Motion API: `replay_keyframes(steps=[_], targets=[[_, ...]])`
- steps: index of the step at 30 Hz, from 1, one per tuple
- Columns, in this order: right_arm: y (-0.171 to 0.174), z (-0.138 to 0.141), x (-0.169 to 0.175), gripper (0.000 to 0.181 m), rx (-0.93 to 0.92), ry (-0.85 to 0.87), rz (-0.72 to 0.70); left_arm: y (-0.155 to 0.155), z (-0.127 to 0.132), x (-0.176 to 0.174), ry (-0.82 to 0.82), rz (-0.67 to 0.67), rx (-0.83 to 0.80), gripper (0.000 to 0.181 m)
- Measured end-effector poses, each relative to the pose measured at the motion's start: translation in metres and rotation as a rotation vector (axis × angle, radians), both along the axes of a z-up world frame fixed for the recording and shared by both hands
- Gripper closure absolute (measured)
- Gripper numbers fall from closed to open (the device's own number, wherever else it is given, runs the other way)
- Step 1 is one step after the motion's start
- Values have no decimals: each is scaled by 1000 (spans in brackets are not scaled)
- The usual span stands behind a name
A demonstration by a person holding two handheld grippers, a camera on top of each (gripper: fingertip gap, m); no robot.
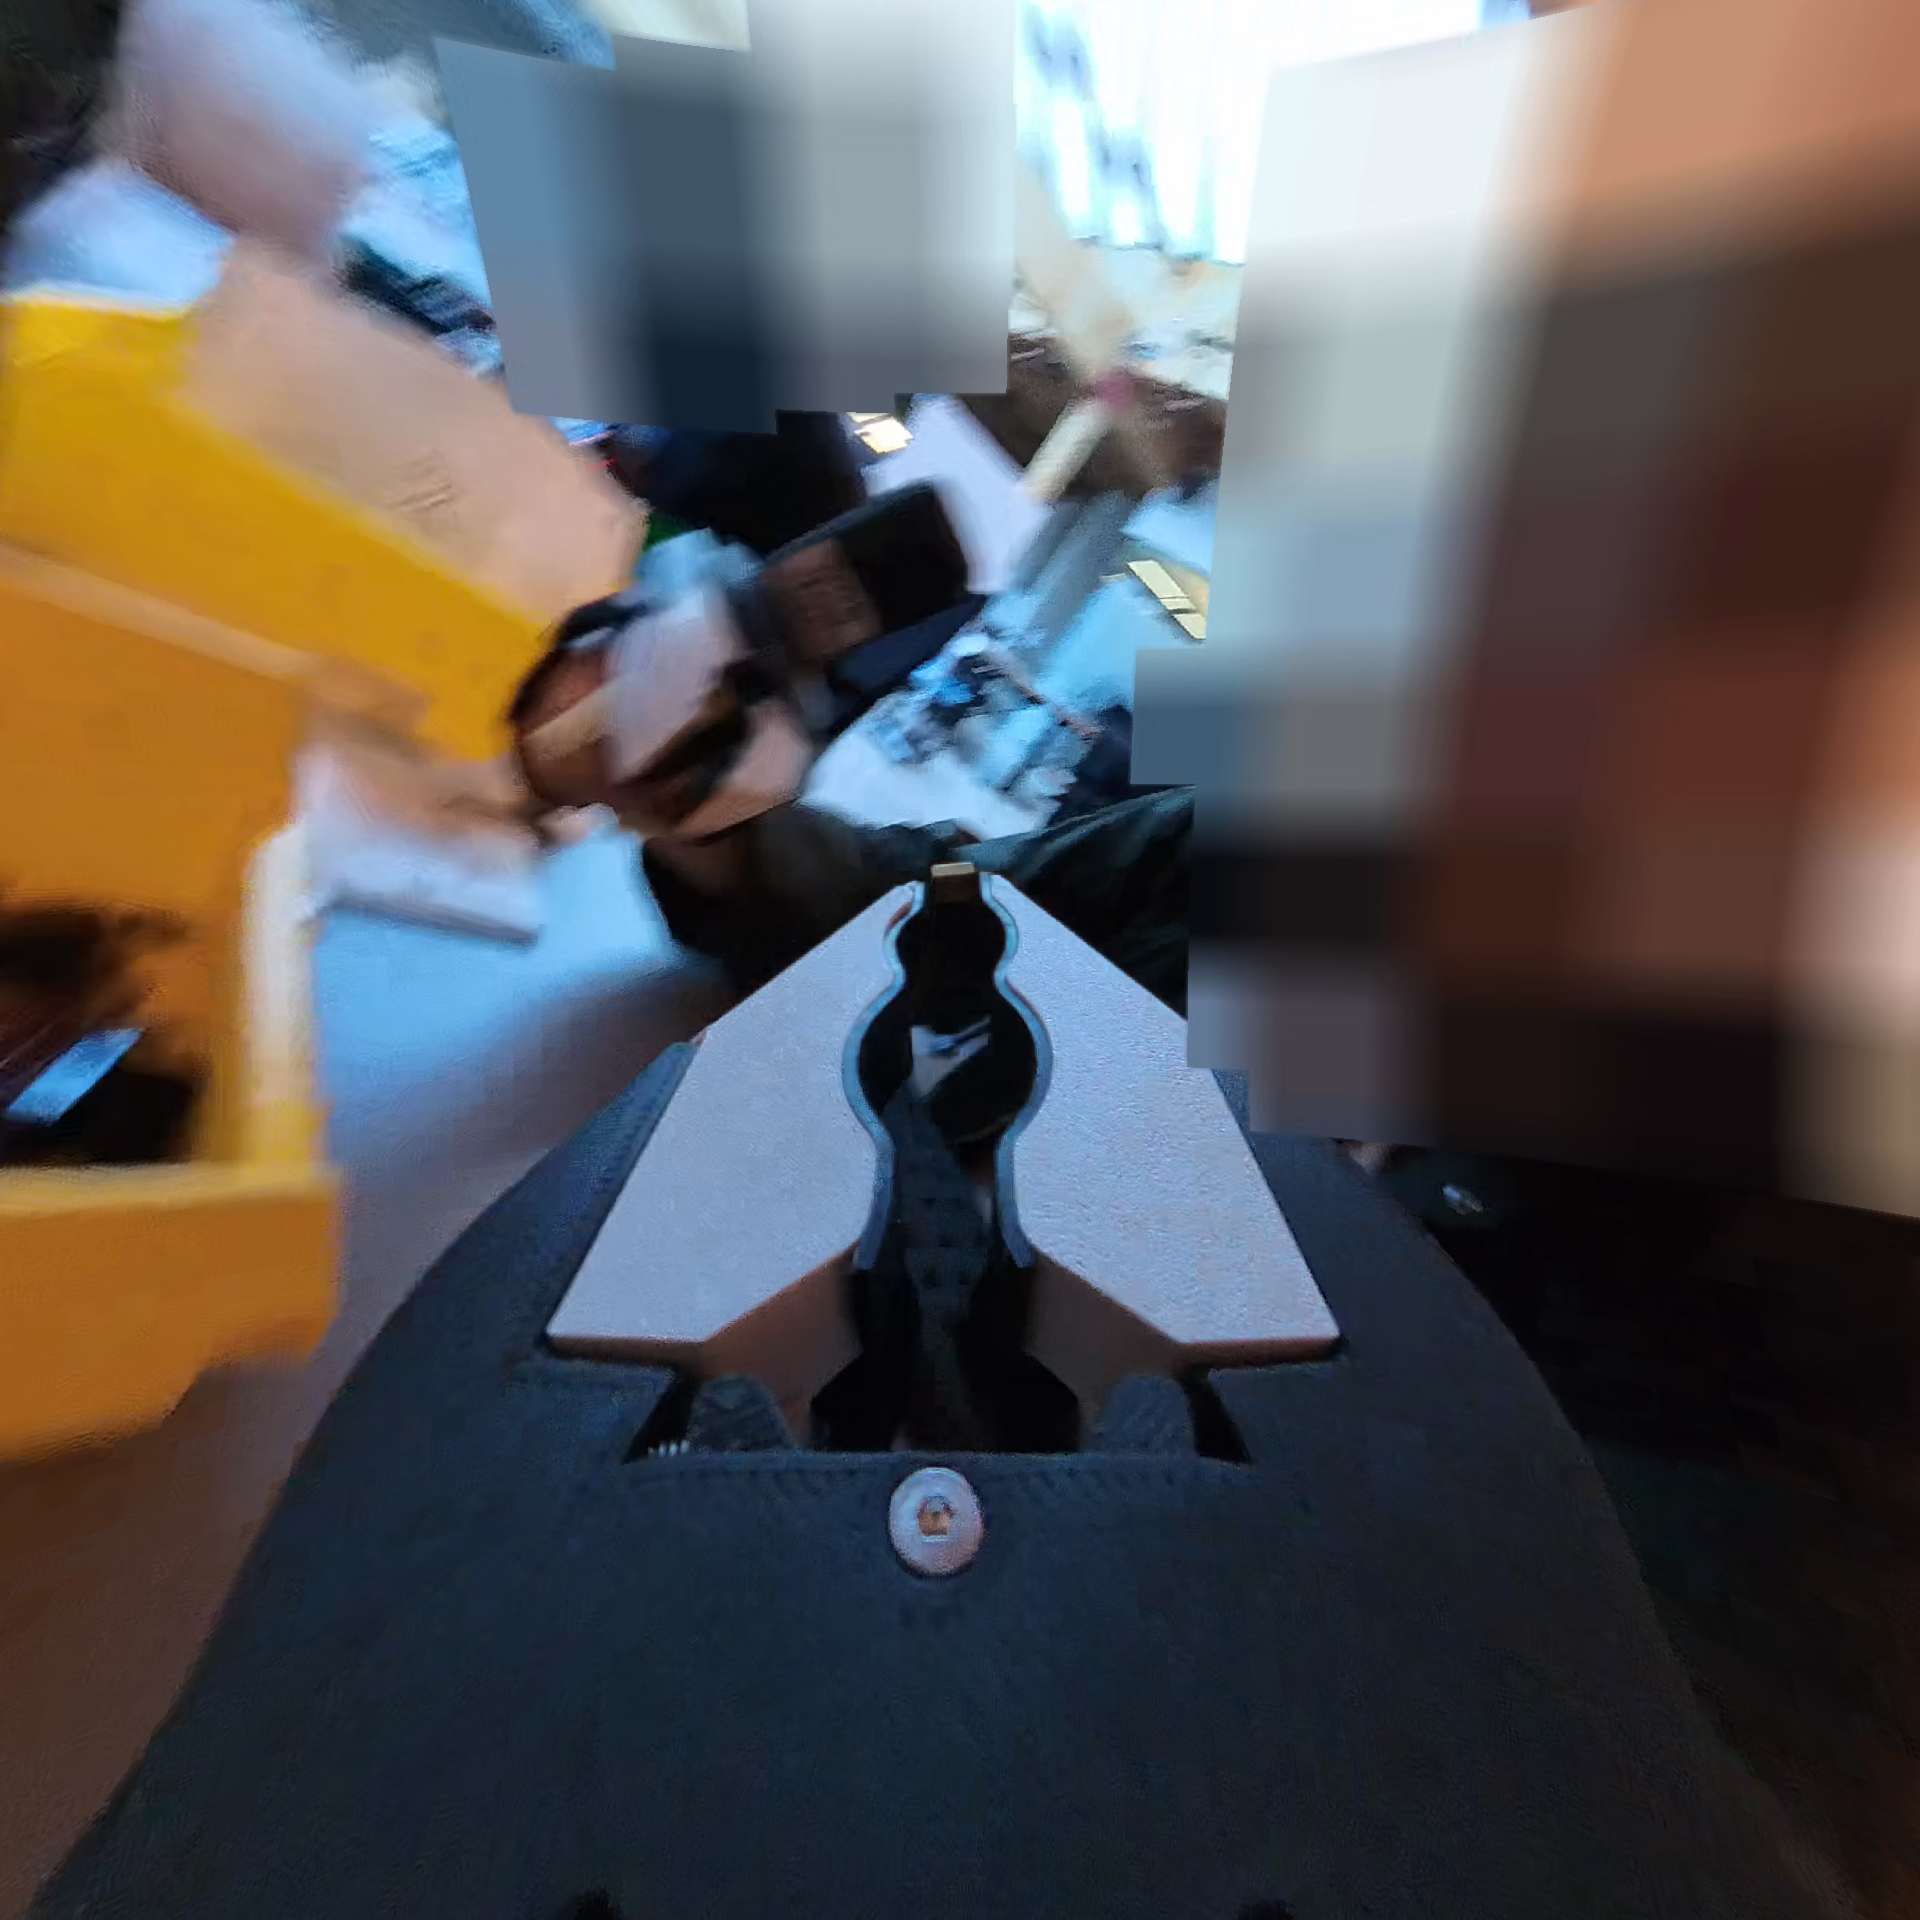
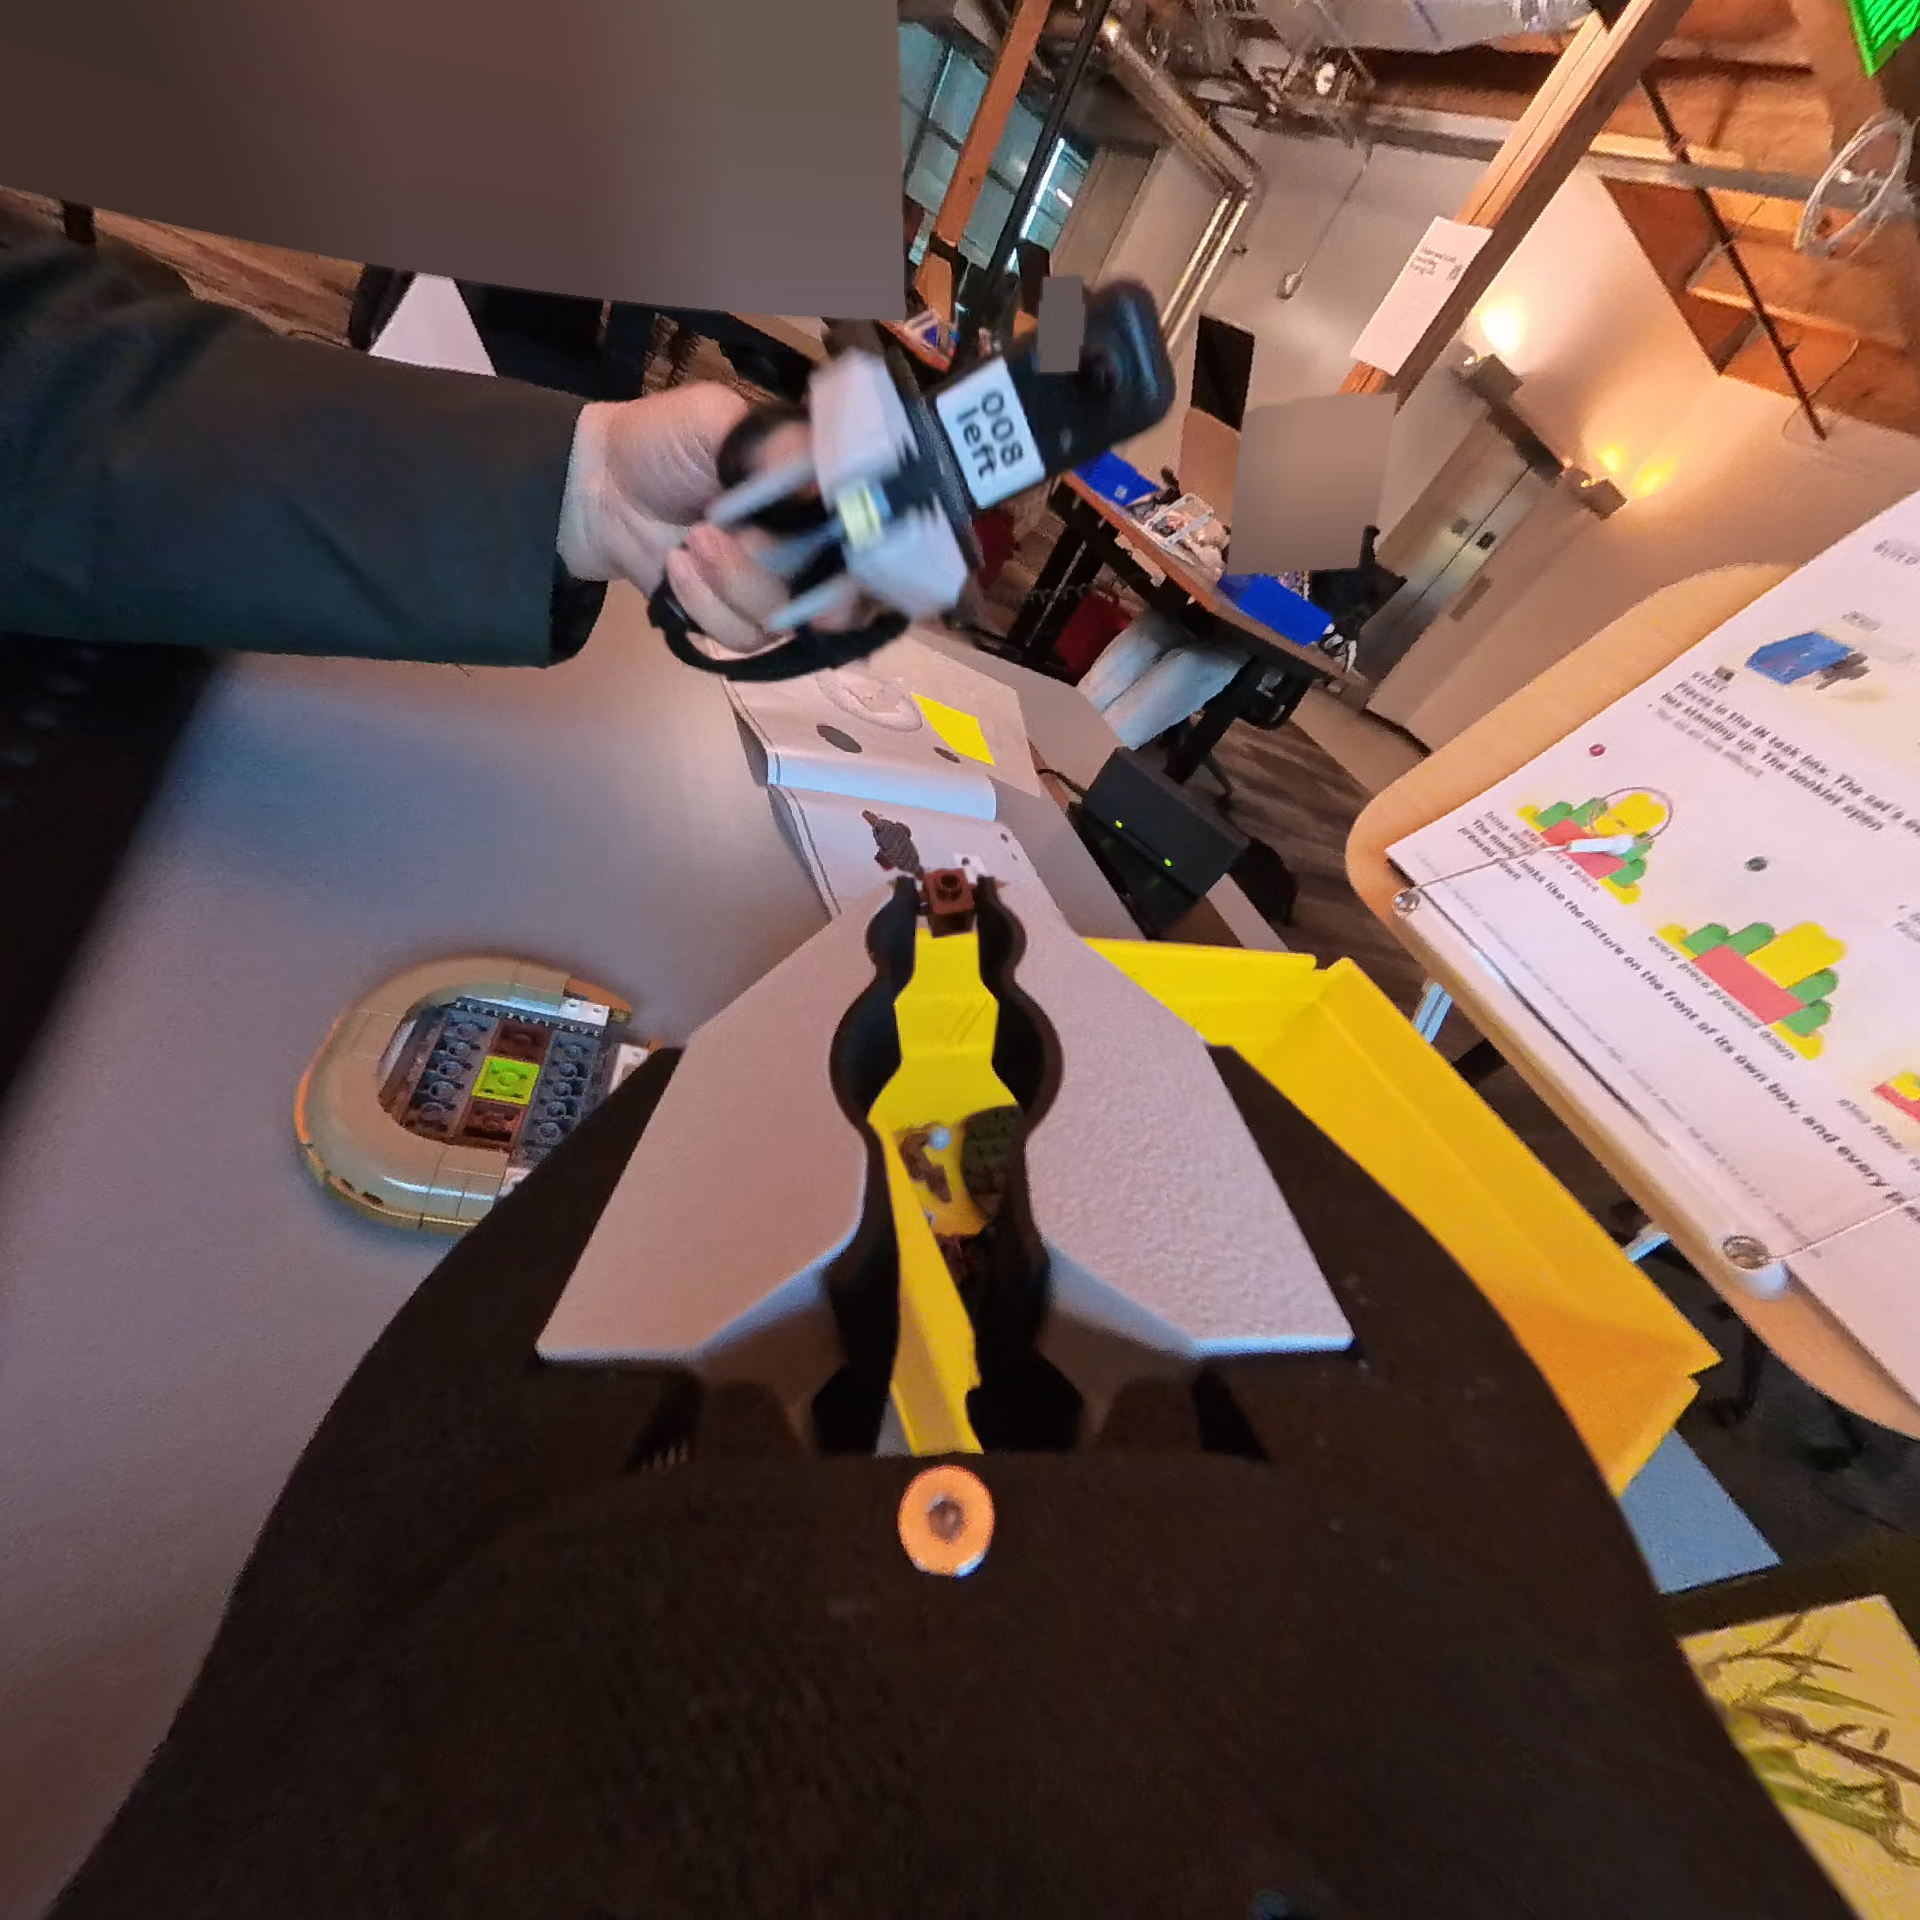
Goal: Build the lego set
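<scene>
The half-built lego model (image 2: 457,1091), a tan oval ring around a bed of grey and brown studded plates with one lime-green tile in the middle, sits on the pale grey table (image 2: 312,831), well off to the left of the right gripper (image 2: 948,891). That gripper's jaws are pinched tight on a small brown stud brick (image 2: 948,894), held right at the fingertips. Under its fingers lies the yellow parts tray (image 2: 1382,1091), with a few brown and dark pieces visible through the gap. Beyond the tips an open instruction booklet (image 2: 883,769) lies flat on the table. Off to the right a sheet of printed building pictures (image 2: 1704,935) is fixed to a light wooden board. The left gripper (image 1: 953,883) is lifted up in the air, held by a gloved hand (image 2: 665,499) from a dark sleeve; its jaws are nearly together on a tiny tan piece (image 1: 953,873) at the tips. Its own view is badly blurred.
</scene>
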State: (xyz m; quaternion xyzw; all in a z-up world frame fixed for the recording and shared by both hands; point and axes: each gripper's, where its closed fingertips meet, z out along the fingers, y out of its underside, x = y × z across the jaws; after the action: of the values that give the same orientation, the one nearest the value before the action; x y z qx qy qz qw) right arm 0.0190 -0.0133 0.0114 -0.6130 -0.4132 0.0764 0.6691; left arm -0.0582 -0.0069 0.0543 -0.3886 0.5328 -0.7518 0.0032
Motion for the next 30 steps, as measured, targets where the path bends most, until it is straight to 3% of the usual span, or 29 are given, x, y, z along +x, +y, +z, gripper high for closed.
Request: replay_keyframes(steps=[2, 5, 10, 12, 13, 16, 19, 21, 23, 24, 27, 30], targets=[[5, -9, 2, 172, -13, -14, -15, -16, 17, -16, -120, -129, -43, 175], [10, -17, 4, 172, -25, -28, -31, -23, 26, -27, -176, -206, -99, 177], [14, -23, 7, 172, -27, -58, -62, -15, 36, -30, -238, -190, -160, 176], [18, -23, 11, 172, -20, -69, -92, -12, 22, -12, -170, -97, -79, 176], [21, -23, 16, 172, -14, -81, -121, -3, 5, 11, -86, 40, 10, 176], [31, -15, 39, 172, 30, -101, -256, 64, -71, 68, 257, 575, 529, 175], [37, -13, 55, 172, 20, -66, -326, 91, -91, 82, 339, 789, 845, 175], [43, -19, 64, 172, -8, -63, -375, 101, -109, 87, 462, 819, 936, 175], [49, -27, 73, 172, -31, -75, -423, 100, -124, 98, 536, 792, 930, 169], [52, -31, 76, 172, -46, -81, -441, 96, -122, 104, 524, 777, 902, 175], [55, -37, 80, 171, -64, -87, -462, 90, -113, 108, 482, 763, 821, 133], [50, -27, 69, 171, -41, 10, -378, 82, -100, 106, 420, 741, 715, 129]])
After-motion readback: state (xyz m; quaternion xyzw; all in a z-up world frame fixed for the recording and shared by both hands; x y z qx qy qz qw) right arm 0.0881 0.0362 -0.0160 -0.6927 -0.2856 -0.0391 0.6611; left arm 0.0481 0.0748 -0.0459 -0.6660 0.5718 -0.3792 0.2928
